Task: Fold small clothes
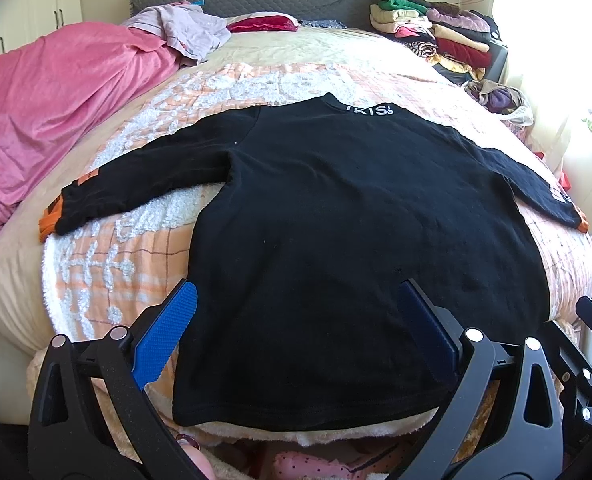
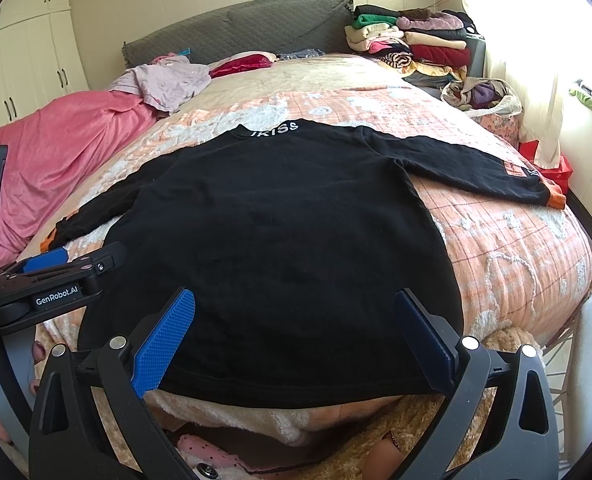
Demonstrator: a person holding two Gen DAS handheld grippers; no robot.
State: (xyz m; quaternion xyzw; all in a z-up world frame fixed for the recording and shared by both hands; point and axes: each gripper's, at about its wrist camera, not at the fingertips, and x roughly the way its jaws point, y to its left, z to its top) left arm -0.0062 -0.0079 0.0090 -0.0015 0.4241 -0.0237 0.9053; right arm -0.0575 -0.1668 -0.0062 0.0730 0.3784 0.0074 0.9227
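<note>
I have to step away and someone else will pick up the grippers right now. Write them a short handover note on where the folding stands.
Left gripper: open, empty, hovering over the hem at the shirt's left side.
Right gripper: open, empty, over the hem further right.
Black shirt: spread flat on the orange blanket, collar away from you, hem at the near edge of the bed, both sleeves stretched out to the sides.
Done: the shirt is laid out and smoothed.
Left: no fold made yet. Probably bring the sleeves in first, then fold the body. A stack of folded clothes sits by the headboard.
</note>
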